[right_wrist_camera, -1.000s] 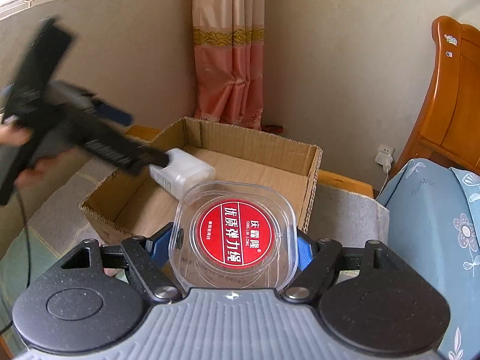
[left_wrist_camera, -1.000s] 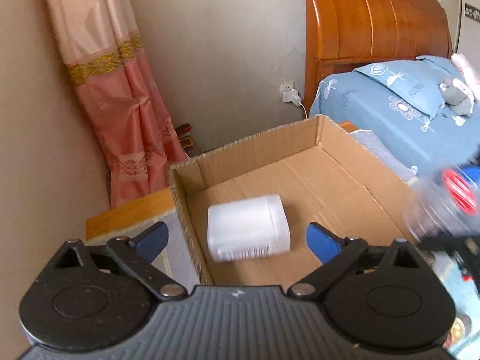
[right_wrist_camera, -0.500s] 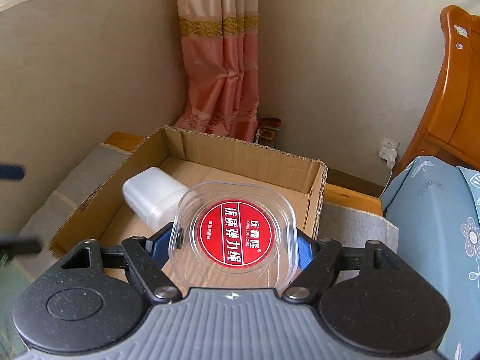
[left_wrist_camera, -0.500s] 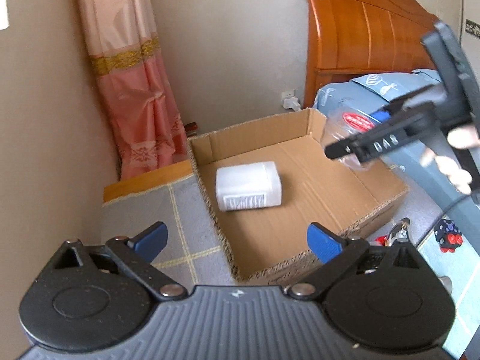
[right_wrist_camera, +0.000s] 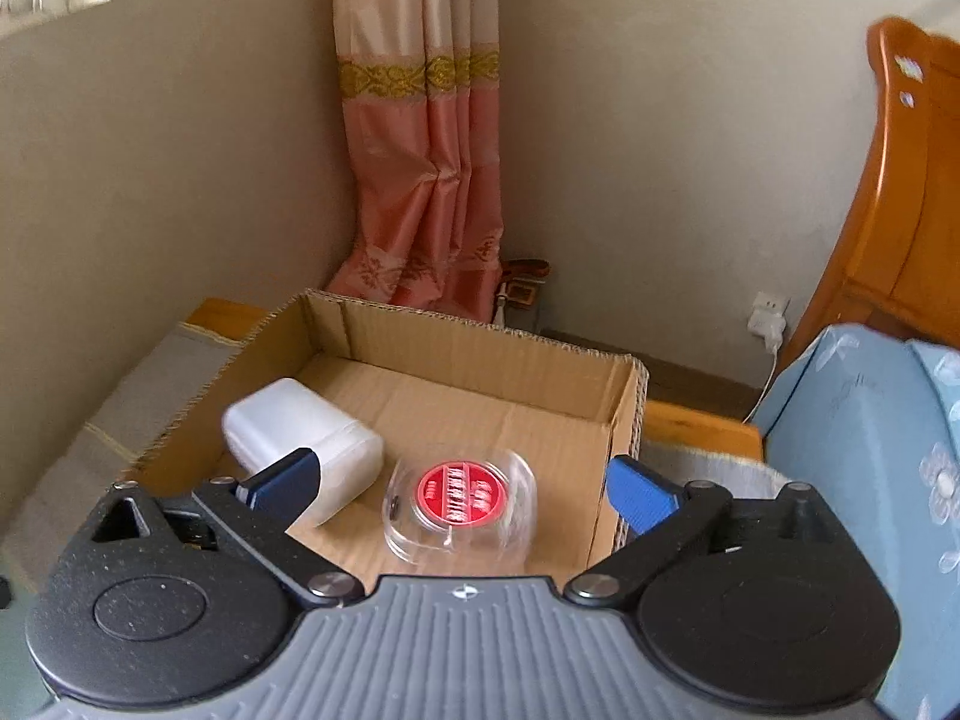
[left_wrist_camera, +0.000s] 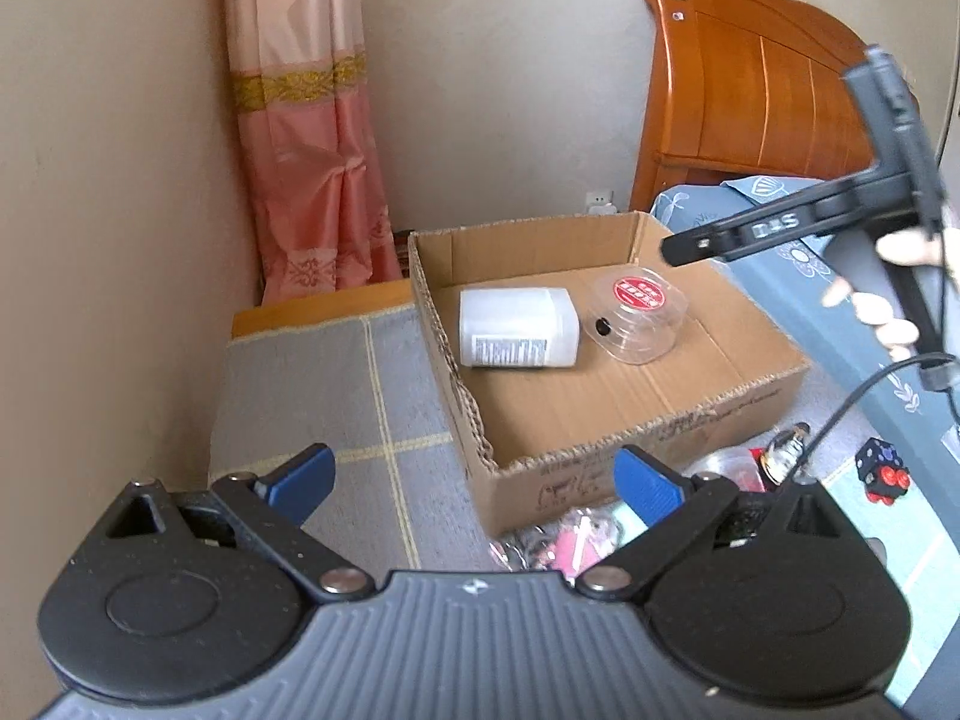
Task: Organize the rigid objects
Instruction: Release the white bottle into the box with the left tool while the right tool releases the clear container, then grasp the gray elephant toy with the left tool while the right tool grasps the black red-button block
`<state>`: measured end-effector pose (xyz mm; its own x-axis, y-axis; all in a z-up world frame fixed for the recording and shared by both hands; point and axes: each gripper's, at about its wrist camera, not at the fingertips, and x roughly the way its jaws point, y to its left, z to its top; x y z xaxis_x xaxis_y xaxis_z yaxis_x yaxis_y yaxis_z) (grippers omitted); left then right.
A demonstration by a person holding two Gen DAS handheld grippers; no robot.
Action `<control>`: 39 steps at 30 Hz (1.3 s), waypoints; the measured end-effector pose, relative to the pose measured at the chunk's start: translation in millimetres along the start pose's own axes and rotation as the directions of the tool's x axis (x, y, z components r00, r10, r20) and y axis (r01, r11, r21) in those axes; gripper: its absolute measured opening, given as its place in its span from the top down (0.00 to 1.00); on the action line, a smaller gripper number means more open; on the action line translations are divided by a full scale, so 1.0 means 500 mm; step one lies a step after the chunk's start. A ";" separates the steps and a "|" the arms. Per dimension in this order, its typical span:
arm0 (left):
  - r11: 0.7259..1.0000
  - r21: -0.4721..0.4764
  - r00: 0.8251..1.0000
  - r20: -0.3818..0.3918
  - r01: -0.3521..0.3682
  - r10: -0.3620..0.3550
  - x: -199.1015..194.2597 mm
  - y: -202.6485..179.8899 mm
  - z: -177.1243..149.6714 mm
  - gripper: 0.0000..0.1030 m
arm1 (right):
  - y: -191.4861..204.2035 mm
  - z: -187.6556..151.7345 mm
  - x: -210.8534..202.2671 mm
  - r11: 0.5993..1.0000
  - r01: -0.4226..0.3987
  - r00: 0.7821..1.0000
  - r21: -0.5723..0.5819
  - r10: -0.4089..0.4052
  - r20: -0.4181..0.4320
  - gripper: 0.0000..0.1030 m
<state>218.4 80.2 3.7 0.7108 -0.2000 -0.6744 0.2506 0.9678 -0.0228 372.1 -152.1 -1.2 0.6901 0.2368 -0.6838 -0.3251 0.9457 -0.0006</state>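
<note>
An open cardboard box (left_wrist_camera: 654,450) (right_wrist_camera: 627,414) holds a white plastic container (left_wrist_camera: 519,328) (right_wrist_camera: 300,438) lying on its side and, right of it, a clear plastic case with a red round label (left_wrist_camera: 637,319) (right_wrist_camera: 461,501). My right gripper (right_wrist_camera: 462,489) is open and empty just above the box, over the clear case; its body shows at the right of the left wrist view (left_wrist_camera: 780,228). My left gripper (left_wrist_camera: 474,483) is open and empty, back from the box's near left corner.
The box stands on a grey checked mat (left_wrist_camera: 336,396). Small items lie on the mat in front of the box, among them a pink packet (left_wrist_camera: 564,546) and a black and red cube (left_wrist_camera: 881,468). A blue-covered bed (right_wrist_camera: 870,420) is at the right, a pink curtain (left_wrist_camera: 312,180) behind.
My right gripper opened and let the clear red-labelled case go into the box beside the white container. My left gripper pulled back and up from the box.
</note>
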 end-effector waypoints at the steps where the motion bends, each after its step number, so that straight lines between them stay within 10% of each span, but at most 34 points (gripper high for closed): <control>1: 1.000 0.001 1.000 0.001 -0.002 0.002 -0.004 -0.005 -0.005 0.04 | -0.002 -0.007 -0.014 1.000 -0.006 1.000 0.007 0.006 0.004 0.00; 13: 0.998 0.037 0.999 0.006 -0.044 0.044 -0.027 -0.069 -0.100 0.04 | -0.026 -0.158 -0.184 0.999 -0.035 0.999 -0.023 0.036 0.041 0.00; 22: 0.997 0.047 0.998 0.000 -0.068 0.068 -0.028 -0.112 -0.160 0.04 | -0.131 -0.319 -0.180 0.994 0.037 0.996 0.099 -0.029 -0.082 0.00; 39: 0.997 0.066 0.999 -0.010 -0.038 0.038 -0.025 -0.139 -0.192 0.04 | -0.134 -0.443 -0.180 0.945 -0.171 0.961 0.280 0.223 -0.165 0.00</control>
<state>129.1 30.1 -57.3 0.7130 -0.1611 -0.6824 0.2668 0.9624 0.0516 188.6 -286.0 -101.3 0.4843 0.4016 -0.7773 -0.2440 0.9152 0.3208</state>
